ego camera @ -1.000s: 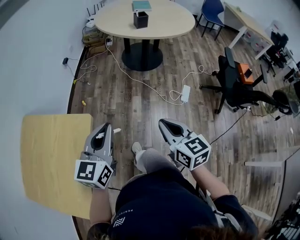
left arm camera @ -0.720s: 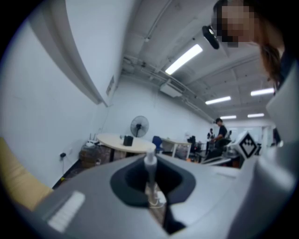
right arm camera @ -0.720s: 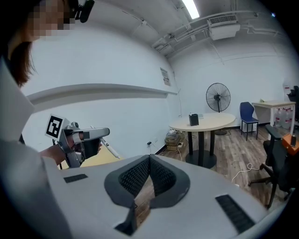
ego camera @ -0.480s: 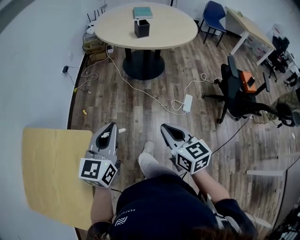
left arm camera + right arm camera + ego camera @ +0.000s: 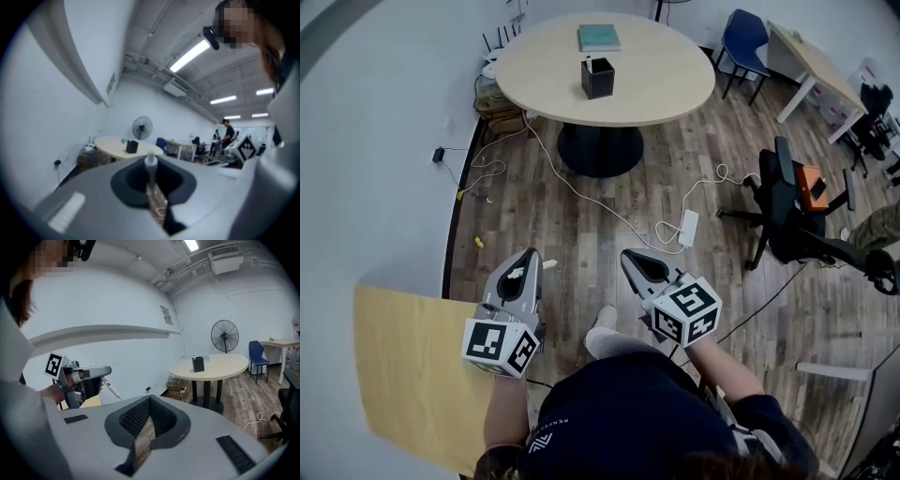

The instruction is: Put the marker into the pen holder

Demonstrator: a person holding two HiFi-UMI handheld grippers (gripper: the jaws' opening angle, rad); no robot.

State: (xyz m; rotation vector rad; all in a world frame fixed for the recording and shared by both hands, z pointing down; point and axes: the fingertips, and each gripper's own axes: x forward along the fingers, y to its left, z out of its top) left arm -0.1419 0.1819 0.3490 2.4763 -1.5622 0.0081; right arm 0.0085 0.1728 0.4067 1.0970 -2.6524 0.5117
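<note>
At the far left, a small yellow table [image 5: 403, 366] is sitting just beside the person. Next to it, the left gripper [image 5: 530, 257] is clenching the marker [image 5: 150, 165] between its jaws, with the white tip poking out forward and upward. The pen holder [image 5: 597, 78] is standing well apart from it, on the round table [image 5: 666, 75] across the room, near a green book [image 5: 598, 37]. Further right, the right gripper [image 5: 630, 255] is hanging with its jaws pressed together on nothing. A corded power strip [image 5: 687, 228] is lying on the floor between the person and the round table, so a foot is likely risking a snag on the way over. The marker seems pinched low on its barrel, so it may be swivelling or slipping if it bumps the holder's rim
</note>
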